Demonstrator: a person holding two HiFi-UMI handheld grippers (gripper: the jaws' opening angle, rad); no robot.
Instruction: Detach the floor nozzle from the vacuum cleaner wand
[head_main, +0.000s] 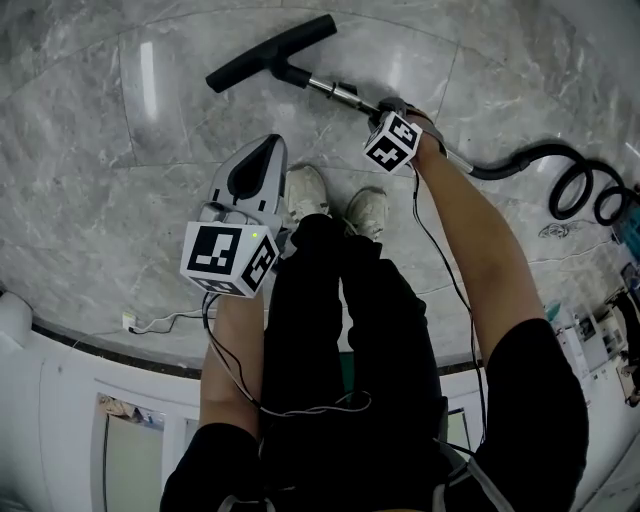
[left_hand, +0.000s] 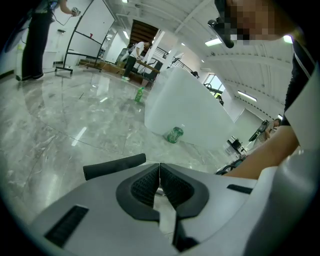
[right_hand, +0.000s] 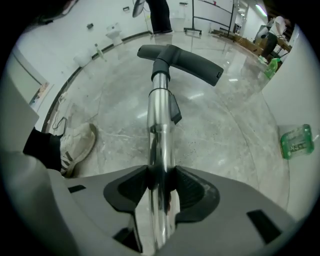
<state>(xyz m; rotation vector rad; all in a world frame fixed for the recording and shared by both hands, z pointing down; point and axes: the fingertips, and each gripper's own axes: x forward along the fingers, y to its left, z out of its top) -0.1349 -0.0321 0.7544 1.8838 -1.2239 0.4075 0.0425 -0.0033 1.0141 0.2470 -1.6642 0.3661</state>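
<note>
The black T-shaped floor nozzle (head_main: 270, 52) (right_hand: 185, 57) (left_hand: 114, 166) lies on the marble floor, joined to the chrome wand (head_main: 335, 90) (right_hand: 160, 130). The wand runs back to a black hose (head_main: 560, 175) coiled at the right. My right gripper (head_main: 397, 108) (right_hand: 161, 180) points down and is shut on the wand partway along it, with a pad against each side of the tube. My left gripper (head_main: 262, 150) (left_hand: 159, 172) hangs above the floor on the near side of the nozzle, short of it and touching nothing. Its pads meet with nothing between them.
The person's two pale shoes (head_main: 305, 190) (head_main: 368, 210) stand between the grippers. A white curved counter (head_main: 60, 400) is behind, with a thin cable (head_main: 150, 322) at its foot. A green bottle (right_hand: 296, 141) (left_hand: 175, 134) lies on the floor by another white counter (left_hand: 190, 110). People stand far off.
</note>
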